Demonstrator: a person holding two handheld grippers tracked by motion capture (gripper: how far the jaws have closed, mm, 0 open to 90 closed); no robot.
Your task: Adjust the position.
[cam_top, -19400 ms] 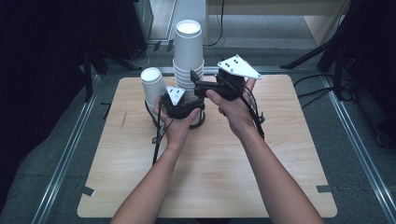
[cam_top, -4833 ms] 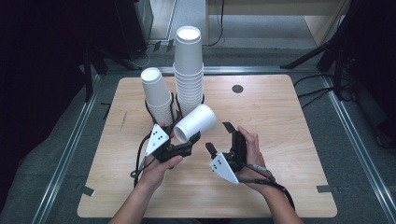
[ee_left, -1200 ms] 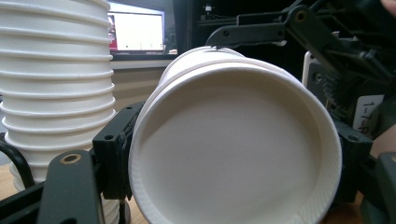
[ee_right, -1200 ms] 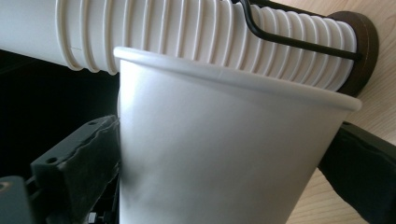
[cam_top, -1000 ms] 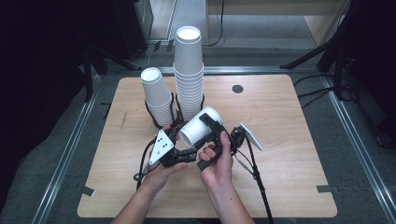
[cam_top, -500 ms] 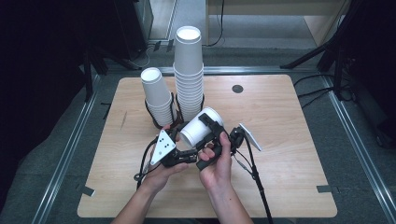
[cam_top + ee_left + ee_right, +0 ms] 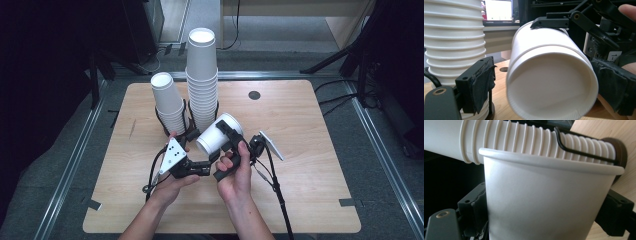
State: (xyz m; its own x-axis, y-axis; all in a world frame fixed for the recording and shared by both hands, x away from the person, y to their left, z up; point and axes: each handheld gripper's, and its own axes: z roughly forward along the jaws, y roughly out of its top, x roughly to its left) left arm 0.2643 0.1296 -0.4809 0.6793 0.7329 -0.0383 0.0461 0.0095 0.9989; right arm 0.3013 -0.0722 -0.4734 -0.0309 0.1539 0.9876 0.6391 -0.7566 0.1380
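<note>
Nearest the table's (image 7: 300,200) front edge, the person's forearms come in from below, and each hand holds a gripper over the middle of the wooden top. The left gripper (image 7: 200,167) sits just left of centre, with its grey three-cornered plate facing up. In the left gripper view its two padded jaws stand apart, one to each side of the paper cup (image 7: 551,80), whose underside faces the camera. Neither pad can be seen pressing the cup, so this gripper is open.

Just to its right, the right gripper (image 7: 231,140) holds a single white paper cup (image 7: 218,134) on its side above the table, with its rim pointing to the far right. In the right gripper view the cup's wall (image 7: 544,202) spans the gap between the two black jaws, and both bear against it, so this gripper is clamped on the cup. The left gripper view shows one of those jaws lying along the top of the cup.

Farther back, two stacks of upturned paper cups stand in black wire holders. The shorter stack (image 7: 168,102) is on the left, and the taller stack (image 7: 202,75) is just beside it on the right. Beyond them, near the far edge, a dark round hole (image 7: 254,95) sits in the tabletop.
</note>
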